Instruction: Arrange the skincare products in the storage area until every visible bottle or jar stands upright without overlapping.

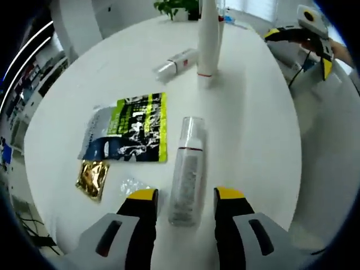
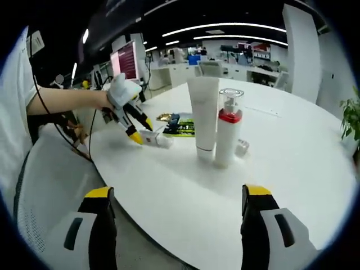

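Note:
A clear bottle with a red band (image 1: 188,169) lies on its side on the white table (image 1: 256,124). My left gripper (image 1: 186,194) is open, one jaw on each side of the bottle's near end. Farther off, a tall white tube (image 1: 207,39) stands upright, and a small white bottle (image 1: 177,62) lies flat beside it. In the right gripper view the tube (image 2: 203,118) and a pump bottle with a red collar (image 2: 228,132) stand side by side. My right gripper (image 2: 179,194) is open above the table's near edge, nothing in it. The left gripper (image 2: 135,126) hangs over the lying bottle (image 2: 154,138).
A green and black sachet (image 1: 140,126), a gold sachet (image 1: 93,179) and a clear packet (image 1: 132,185) lie left of the bottle. A potted plant (image 1: 177,8) stands at the table's far edge. The right gripper (image 1: 306,31) shows beyond the table. A person's arm (image 2: 62,101) reaches in.

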Motion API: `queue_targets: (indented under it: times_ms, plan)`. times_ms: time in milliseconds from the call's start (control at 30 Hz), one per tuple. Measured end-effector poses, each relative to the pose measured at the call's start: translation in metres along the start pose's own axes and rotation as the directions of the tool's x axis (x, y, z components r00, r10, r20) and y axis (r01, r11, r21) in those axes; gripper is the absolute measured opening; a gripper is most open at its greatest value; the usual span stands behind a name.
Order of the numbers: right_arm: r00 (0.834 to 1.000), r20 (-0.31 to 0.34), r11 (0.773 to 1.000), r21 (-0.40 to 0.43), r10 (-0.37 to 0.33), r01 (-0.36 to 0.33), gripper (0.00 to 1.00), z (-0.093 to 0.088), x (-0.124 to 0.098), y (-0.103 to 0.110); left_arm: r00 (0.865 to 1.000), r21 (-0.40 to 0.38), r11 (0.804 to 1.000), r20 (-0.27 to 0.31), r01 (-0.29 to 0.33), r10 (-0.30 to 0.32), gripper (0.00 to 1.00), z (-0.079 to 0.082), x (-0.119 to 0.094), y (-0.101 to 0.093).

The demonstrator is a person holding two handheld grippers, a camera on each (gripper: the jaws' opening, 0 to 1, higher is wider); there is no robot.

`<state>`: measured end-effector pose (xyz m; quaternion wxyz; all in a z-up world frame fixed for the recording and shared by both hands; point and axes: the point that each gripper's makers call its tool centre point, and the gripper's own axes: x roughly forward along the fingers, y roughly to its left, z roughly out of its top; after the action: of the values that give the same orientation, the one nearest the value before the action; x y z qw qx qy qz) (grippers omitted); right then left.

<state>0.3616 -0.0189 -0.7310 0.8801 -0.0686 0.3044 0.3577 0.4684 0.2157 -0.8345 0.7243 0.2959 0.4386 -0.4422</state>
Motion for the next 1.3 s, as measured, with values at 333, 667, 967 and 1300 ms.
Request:
queue_targets:
  times_ms: [333, 667, 967, 1300]
  plan:
    - [1.0, -0.005, 1.0, 0.003, 0.001, -0.001, 0.92, -0.002, 0.001, -0.001, 0.999, 0.03, 0.999, -0.037, 0.028, -0.027, 0.34, 0.002, 0.009, 0.004]
    - [1.0, -0.007, 1.0, -0.001, 0.009, -0.009, 0.92, -0.002, 0.002, 0.001, 0.999, -0.03, 0.999, -0.035, 0.026, -0.027, 0.24, 0.002, 0.006, -0.004]
    - [0.998, 0.035, 0.998, 0.025, 0.06, -0.061, 0.89, 0.012, 0.003, 0.014, 0.987, -0.22, 0.971, 0.152, 0.089, -0.056, 0.24, 0.025, -0.016, -0.014]
    - [0.938, 0.287, 0.948, 0.192, 0.194, -0.255, 0.81, 0.071, 0.016, 0.047, 0.896, -0.367, 0.898, 0.44, 0.242, -0.062, 0.24, 0.065, -0.07, -0.047]
